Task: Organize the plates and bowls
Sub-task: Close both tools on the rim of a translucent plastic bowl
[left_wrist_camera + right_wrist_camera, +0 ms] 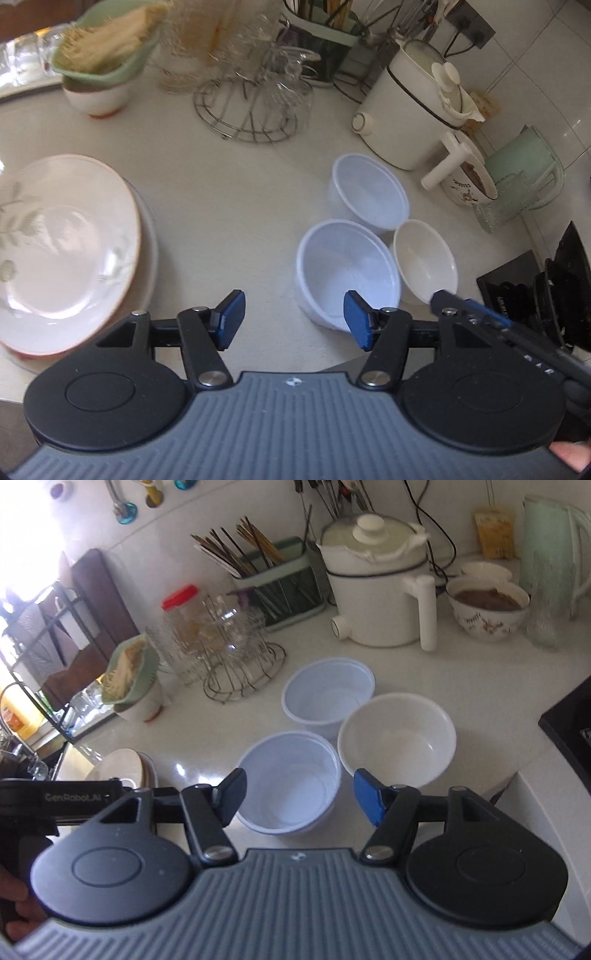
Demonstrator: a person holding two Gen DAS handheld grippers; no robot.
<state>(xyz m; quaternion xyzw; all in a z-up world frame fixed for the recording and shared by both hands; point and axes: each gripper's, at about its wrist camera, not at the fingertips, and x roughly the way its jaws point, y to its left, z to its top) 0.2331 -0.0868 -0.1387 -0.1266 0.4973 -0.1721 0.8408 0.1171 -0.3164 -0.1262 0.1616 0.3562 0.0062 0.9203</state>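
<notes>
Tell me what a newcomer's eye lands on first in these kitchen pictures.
Three empty bowls clustered mid-counter: the near white plastic bowl, a second plastic bowl behind it, and a cream bowl to their right. At the left of the left wrist view lies a stack of plates, the top one with a leaf print. Both the left gripper and the right gripper hang open and empty; the white electric pot stands behind the bowls.
</notes>
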